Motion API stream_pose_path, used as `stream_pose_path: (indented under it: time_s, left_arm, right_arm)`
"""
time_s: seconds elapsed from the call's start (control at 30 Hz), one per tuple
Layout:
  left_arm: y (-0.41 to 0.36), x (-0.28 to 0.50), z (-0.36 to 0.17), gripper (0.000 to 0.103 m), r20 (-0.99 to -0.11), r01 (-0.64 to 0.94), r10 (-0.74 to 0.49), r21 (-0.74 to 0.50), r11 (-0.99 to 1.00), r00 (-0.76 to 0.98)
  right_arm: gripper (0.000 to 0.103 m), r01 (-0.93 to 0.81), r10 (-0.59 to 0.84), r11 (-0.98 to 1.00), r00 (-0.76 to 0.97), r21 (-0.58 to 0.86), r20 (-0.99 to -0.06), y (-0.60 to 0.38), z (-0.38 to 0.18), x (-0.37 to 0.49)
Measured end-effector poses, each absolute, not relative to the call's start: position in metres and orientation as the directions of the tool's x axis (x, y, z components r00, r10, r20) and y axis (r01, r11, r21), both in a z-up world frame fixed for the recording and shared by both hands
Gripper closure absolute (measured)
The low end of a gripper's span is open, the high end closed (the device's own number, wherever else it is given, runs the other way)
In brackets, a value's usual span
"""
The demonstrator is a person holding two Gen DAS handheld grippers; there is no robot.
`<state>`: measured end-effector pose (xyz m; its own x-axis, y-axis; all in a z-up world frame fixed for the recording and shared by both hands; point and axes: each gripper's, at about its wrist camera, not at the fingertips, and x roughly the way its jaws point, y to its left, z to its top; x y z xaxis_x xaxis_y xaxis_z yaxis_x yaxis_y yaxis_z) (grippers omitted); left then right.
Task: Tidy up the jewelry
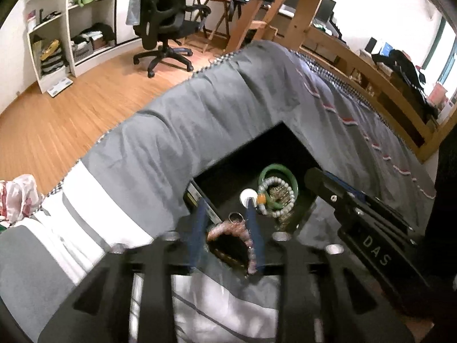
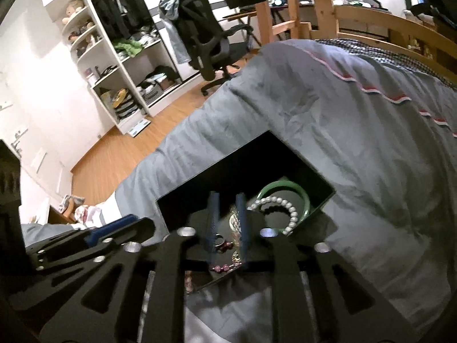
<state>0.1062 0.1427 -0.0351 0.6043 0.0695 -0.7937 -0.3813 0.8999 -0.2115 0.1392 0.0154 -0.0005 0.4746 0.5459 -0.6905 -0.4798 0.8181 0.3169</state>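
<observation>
A grey bedspread (image 1: 177,131) with a white striped end is covering the bed, and a shallow black tray (image 1: 274,143) is sitting on it. Beyond the bed, a wooden floor (image 1: 85,97) is running to white shelving (image 1: 57,28) stuffed with clothes, one black office chair (image 1: 162,14) is standing by it, and a timber bed frame (image 1: 371,68) is rising along the far side.

Inside the tray I am counting one green bangle (image 1: 281,168), one pale beaded bracelet (image 1: 278,197) with an orange bead lying across it, one pink beaded bracelet (image 1: 231,227) at the near edge, one small ring (image 1: 235,216), and one white disc (image 1: 248,195). Some gold-coloured pieces are glinting under the pale beads, too tangled to count.

Both grippers are hanging over the tray's near side. The left gripper (image 1: 227,223) is standing with its blue fingers apart, the pink bracelet lying between them without being pinched. The right gripper (image 2: 228,217) is likewise parted, its fingers straddling the ring and a few pink beads, gripping nothing.

The tray's near corner is hiding behind the gripper bodies, and the person holding them is staying out of sight.
</observation>
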Motion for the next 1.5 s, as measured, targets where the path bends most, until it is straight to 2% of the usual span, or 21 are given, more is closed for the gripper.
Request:
stream_pose_path:
  time_s: [0.03, 0.07, 0.1, 0.13, 0.17, 0.33, 0.47, 0.5, 0.53, 0.67, 0.87, 0.97, 1.07, 1.13, 1.17, 1.23, 1.3, 1.33, 1.5]
  left_arm:
    - [0.145, 0.103, -0.029, 0.053, -0.784, -0.394, 0.088, -0.209, 0.895, 0.615]
    - [0.147, 0.101, -0.026, 0.05, -0.777, -0.4, 0.097, -0.208, 0.893, 0.621]
    - [0.149, 0.098, -0.02, 0.042, -0.77, -0.403, 0.105, -0.208, 0.891, 0.63]
    - [0.152, 0.095, -0.012, 0.033, -0.761, -0.413, 0.122, -0.202, 0.888, 0.637]
    - [0.154, 0.092, -0.005, 0.031, -0.751, -0.419, 0.137, -0.2, 0.886, 0.646]
    - [0.162, 0.078, 0.027, 0.019, -0.714, -0.432, 0.184, -0.18, 0.884, 0.675]
    - [0.158, 0.078, 0.034, 0.017, -0.725, -0.411, 0.188, -0.142, 0.9, 0.662]
    - [0.155, 0.078, 0.033, 0.013, -0.73, -0.406, 0.19, -0.13, 0.905, 0.656]
    - [0.152, 0.079, 0.029, 0.008, -0.737, -0.405, 0.196, -0.115, 0.907, 0.647]
    - [0.143, 0.076, -0.005, 0.008, -0.789, -0.42, 0.205, -0.073, 0.905, 0.58]
    - [0.113, 0.085, -0.079, 0.009, -0.886, -0.376, 0.154, -0.024, 0.926, 0.437]
    - [0.099, 0.094, -0.106, 0.014, -0.913, -0.357, 0.15, 0.006, 0.934, 0.379]
    - [0.102, 0.106, -0.126, 0.028, -0.926, -0.385, 0.145, 0.0, 0.923, 0.348]
    - [0.114, 0.113, -0.137, 0.045, -0.936, -0.417, 0.106, -0.046, 0.908, 0.335]
    - [0.12, 0.112, -0.137, 0.05, -0.936, -0.435, 0.092, -0.07, 0.898, 0.34]
    - [0.131, 0.105, -0.133, 0.078, -0.928, -0.477, 0.085, -0.106, 0.872, 0.362]
    - [0.144, 0.097, -0.128, 0.092, -0.918, -0.514, 0.054, -0.171, 0.841, 0.393]
    - [0.151, 0.093, -0.125, 0.095, -0.909, -0.526, 0.02, -0.222, 0.821, 0.415]
    - [0.162, 0.08, -0.1, 0.095, -0.873, -0.547, -0.034, -0.335, 0.767, 0.487]
  right_arm:
    - [0.047, -0.465, 0.536, 0.828, 0.496, 0.313, -0.683, 0.012, 0.005, 0.138]
    - [0.035, -0.455, 0.528, 0.835, 0.51, 0.308, -0.679, 0.01, 0.008, 0.138]
    - [0.03, -0.444, 0.519, 0.843, 0.524, 0.304, -0.675, 0.008, 0.012, 0.137]
    - [0.02, -0.422, 0.501, 0.857, 0.549, 0.296, -0.669, 0.004, 0.017, 0.136]
    - [0.01, -0.404, 0.488, 0.867, 0.569, 0.291, -0.662, 0.001, 0.022, 0.134]
    - [0.01, -0.416, 0.5, 0.861, 0.587, 0.292, -0.637, -0.011, 0.045, 0.123]
    - [0.01, -0.423, 0.494, 0.864, 0.604, 0.274, -0.626, -0.018, 0.058, 0.11]
    - [0.01, -0.421, 0.497, 0.863, 0.604, 0.281, -0.623, -0.021, 0.06, 0.107]
    - [0.01, -0.417, 0.499, 0.862, 0.606, 0.287, -0.62, -0.026, 0.063, 0.104]
    - [0.009, -0.384, 0.482, 0.875, 0.628, 0.295, -0.612, -0.044, 0.067, 0.094]
    - [0.009, -0.358, 0.484, 0.875, 0.638, 0.325, -0.599, -0.064, 0.065, 0.085]
    - [0.009, -0.362, 0.498, 0.867, 0.63, 0.342, -0.595, -0.066, 0.062, 0.084]
    - [0.009, -0.37, 0.51, 0.86, 0.62, 0.351, -0.596, -0.064, 0.055, 0.083]
    - [0.009, -0.371, 0.512, 0.859, 0.606, 0.354, -0.609, -0.063, 0.048, 0.083]
    - [0.009, -0.372, 0.513, 0.858, 0.6, 0.354, -0.614, -0.062, 0.045, 0.082]
    - [0.009, -0.378, 0.514, 0.857, 0.592, 0.35, -0.62, -0.061, 0.04, 0.081]
    - [0.009, -0.374, 0.517, 0.856, 0.59, 0.357, -0.62, -0.061, 0.039, 0.081]
    - [0.009, -0.372, 0.519, 0.855, 0.59, 0.362, -0.619, -0.061, 0.039, 0.081]
    - [0.009, -0.38, 0.527, 0.85, 0.598, 0.365, -0.604, -0.061, 0.044, 0.079]
